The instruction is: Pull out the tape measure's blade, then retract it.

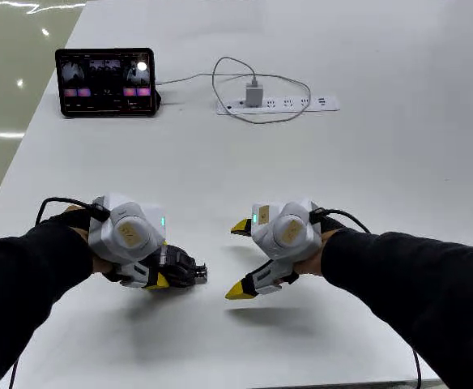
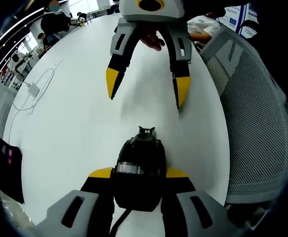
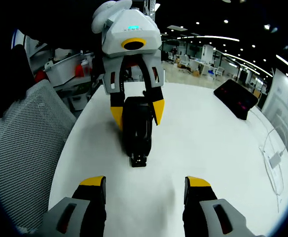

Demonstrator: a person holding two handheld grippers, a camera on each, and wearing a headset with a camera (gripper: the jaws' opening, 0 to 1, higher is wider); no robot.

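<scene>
Face-off at the near edge of a white workbench (image 1: 245, 162): the left gripper (image 2: 139, 173) has its 2 yellow-tipped jaws clamped on the sides of a black tape measure (image 3: 136, 129). The case is held low at the tabletop, though whether it touches cannot be told. Its blade hook (image 3: 138, 160) points right, toward the right gripper (image 3: 145, 182). That gripper hovers near the hook but apart from it, jaws spread wide and holding nothing. The blade looks fully wound in, so the pull appears not yet begun.

The main risk from here lies in the catch. The hook is a small target, and wide jaws closing slightly off line could pinch air or nip only its edge. It could then slip free mid-pull and whip back into the case. A pull angled away from the case mouth could twist the tape measure in the left jaws' hold. On the return, an abrupt release could slam the blade home. A tablet (image 1: 107, 81) and power strip (image 1: 277, 104) sit well clear at the far side.
</scene>
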